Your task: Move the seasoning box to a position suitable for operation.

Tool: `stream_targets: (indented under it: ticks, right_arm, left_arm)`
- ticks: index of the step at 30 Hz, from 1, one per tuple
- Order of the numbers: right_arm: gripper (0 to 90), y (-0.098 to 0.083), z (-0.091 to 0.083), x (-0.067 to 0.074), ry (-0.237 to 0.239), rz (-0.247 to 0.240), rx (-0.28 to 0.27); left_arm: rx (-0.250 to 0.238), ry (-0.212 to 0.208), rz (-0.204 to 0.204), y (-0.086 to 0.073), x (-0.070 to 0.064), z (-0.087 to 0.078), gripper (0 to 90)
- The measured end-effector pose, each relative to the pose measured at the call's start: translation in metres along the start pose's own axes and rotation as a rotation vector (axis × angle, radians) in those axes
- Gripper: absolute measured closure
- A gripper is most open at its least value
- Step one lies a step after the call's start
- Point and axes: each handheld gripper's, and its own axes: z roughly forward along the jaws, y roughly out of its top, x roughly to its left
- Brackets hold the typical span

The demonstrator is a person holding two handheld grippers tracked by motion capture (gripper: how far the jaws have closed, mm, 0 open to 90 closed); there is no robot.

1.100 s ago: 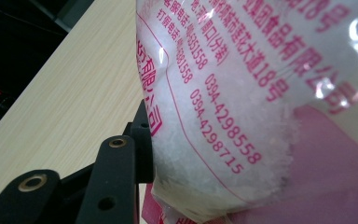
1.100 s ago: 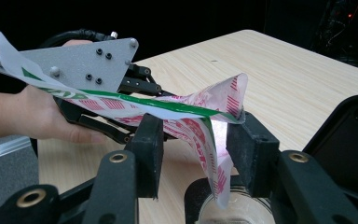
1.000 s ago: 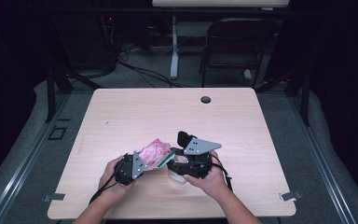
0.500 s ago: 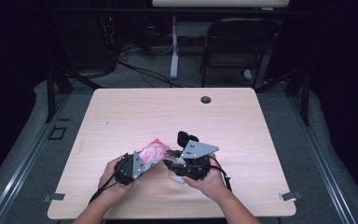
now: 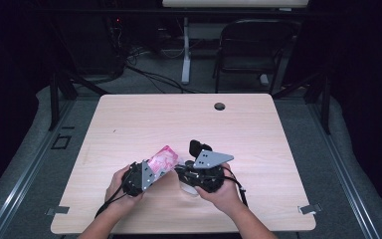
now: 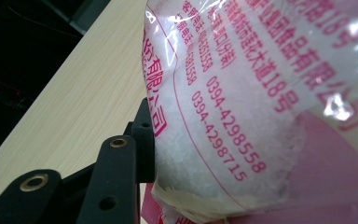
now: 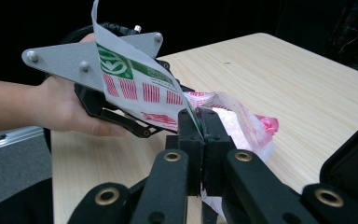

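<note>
A light wooden table (image 5: 258,134) spreads out under and beyond the claws, with a small round black hole (image 5: 220,106) near its far edge, well ahead of them. Past that edge, farther from the claws, a dark folding chair (image 5: 251,50) stands on the grey floor (image 5: 144,84), beside a white table leg (image 5: 185,47). Black cables (image 5: 149,74) trail across the floor there. Two small metal brackets (image 5: 310,208) sit at the near corners, out to the sides of the claws.

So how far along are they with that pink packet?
Done: both grippers have hold of the pink bag of white granules. The left gripper holds its body; the right gripper, jaws just closed, pinches its printed edge. In hand: the bag is held just above the table. Left: it looks unopened, so perhaps tearing it.
</note>
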Motion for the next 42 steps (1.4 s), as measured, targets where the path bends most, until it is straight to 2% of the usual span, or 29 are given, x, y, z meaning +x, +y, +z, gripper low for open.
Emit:
stream_targets:
  ticks: [6, 14, 24, 30, 35, 42]
  right_arm:
    - [89.9, 0.001, -0.002, 0.001, 0.007, 0.026, -0.001]
    - [90.0, 0.0, -0.005, 0.0, 0.021, 0.044, -0.008]
    - [90.0, -0.005, -0.009, -0.003, 0.01, 0.062, 0.006]
    - [90.0, -0.009, -0.011, -0.004, -0.005, 0.073, 0.011]
    - [90.0, -0.013, -0.011, -0.006, -0.019, 0.084, 0.02]
    - [90.0, -0.017, -0.009, -0.008, -0.015, 0.1, 0.03]
  left_arm:
    - [-0.006, 0.006, 0.011, 0.002, 0.002, -0.002, 60.8]
    - [-0.015, 0.036, 0.036, 0.006, 0.005, -0.005, 60.9]
    - [-0.018, 0.054, 0.06, 0.011, 0.005, -0.003, 61.0]
    - [-0.02, 0.085, 0.081, 0.015, 0.004, 0.0, 61.1]
    - [-0.025, 0.102, 0.084, 0.016, 0.004, 0.003, 61.1]
    - [-0.021, 0.111, 0.091, 0.016, 0.004, 0.004, 61.1]
